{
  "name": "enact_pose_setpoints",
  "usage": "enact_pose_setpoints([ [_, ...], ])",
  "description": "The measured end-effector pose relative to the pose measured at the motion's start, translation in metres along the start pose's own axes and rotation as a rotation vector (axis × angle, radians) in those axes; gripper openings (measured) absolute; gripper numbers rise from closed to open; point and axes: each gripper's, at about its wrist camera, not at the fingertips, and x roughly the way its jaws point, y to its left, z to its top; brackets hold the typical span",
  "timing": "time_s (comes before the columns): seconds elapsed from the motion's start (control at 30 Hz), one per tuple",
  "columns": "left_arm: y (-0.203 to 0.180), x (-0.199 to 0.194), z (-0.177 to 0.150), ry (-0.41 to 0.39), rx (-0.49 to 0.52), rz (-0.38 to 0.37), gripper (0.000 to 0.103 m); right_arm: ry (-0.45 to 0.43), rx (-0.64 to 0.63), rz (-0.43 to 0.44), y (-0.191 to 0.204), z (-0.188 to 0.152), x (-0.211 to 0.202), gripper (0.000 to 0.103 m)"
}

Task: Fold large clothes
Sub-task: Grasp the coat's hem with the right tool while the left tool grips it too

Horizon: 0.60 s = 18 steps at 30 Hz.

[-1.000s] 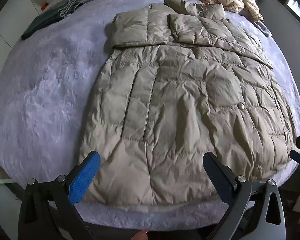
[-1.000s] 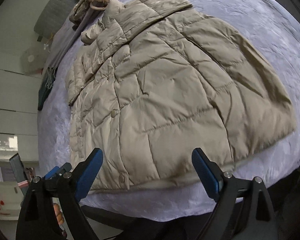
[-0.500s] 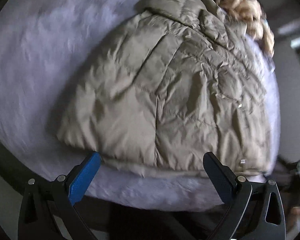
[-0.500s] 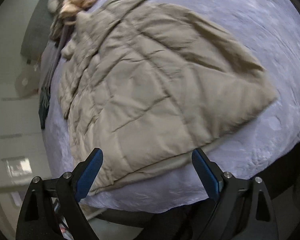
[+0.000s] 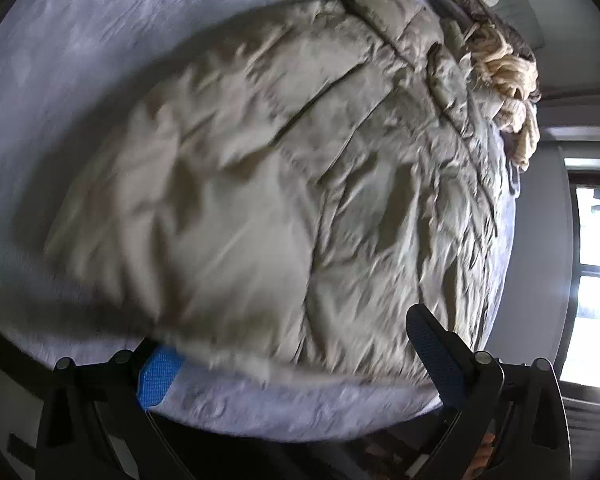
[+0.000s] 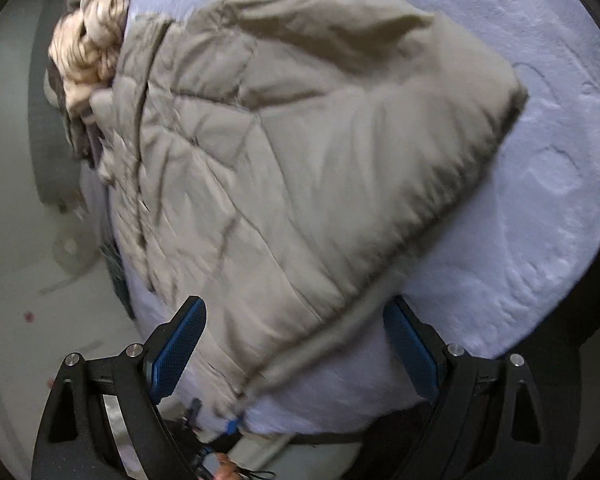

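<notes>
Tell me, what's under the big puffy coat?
The coat lies on a pale purple blanket that sticks out all around it. Whatever sits right beneath the coat's middle is covered, so I can't see it. A cream knitted garment is bunched up past its collar end.

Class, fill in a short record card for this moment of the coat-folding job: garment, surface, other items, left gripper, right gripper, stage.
garment: beige quilted puffer coat, spread flat, sleeves folded across the upper part
surface: lavender plush bed cover
other items: cream knitted garment bunched beyond the collar
left gripper: fingers wide apart at the coat's hem, nothing held
right gripper: fingers wide apart, astride the hem, not pressing on it
stage: hem not yet gripped; the lengthwise fold has not begun
</notes>
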Motion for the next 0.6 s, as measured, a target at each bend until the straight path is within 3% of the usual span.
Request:
enact_pose_setpoints([
  [0.13,-0.009,0.006,0.011,-0.015,0.008,0.000,0.103,-0.042,0.056,0.086,-0.001,0.006,-0.001,0.092],
  [0.2,-0.011,0.005,0.020,-0.025,0.020,-0.004,0.087,-0.046,0.073,0.117,0.001,0.006,0.000,0.092],
  [0.23,-0.013,0.005,0.022,-0.022,0.036,-0.003,0.065,-0.045,0.074,0.129,0.002,0.005,0.000,0.092],
  [0.27,-0.015,0.007,0.025,-0.013,0.053,0.006,0.033,-0.049,0.071,0.131,0.003,0.005,-0.001,0.092],
  [0.3,-0.011,0.005,0.027,-0.002,0.078,0.011,0.017,-0.054,0.064,0.128,0.005,0.004,-0.001,0.090],
  [0.33,-0.013,0.005,0.029,0.005,0.107,0.012,0.011,-0.063,0.056,0.120,0.007,0.003,-0.002,0.086],
  [0.43,-0.022,-0.012,0.030,-0.030,0.180,0.012,0.011,-0.067,0.053,0.072,0.010,0.003,-0.003,0.035],
  [0.47,-0.026,-0.018,0.031,-0.043,0.199,0.008,0.011,-0.066,0.054,0.052,0.011,0.002,-0.002,0.013],
  [0.6,-0.044,-0.039,0.036,-0.080,0.259,-0.006,0.011,-0.099,-0.016,0.035,0.023,0.001,-0.012,0.009],
])
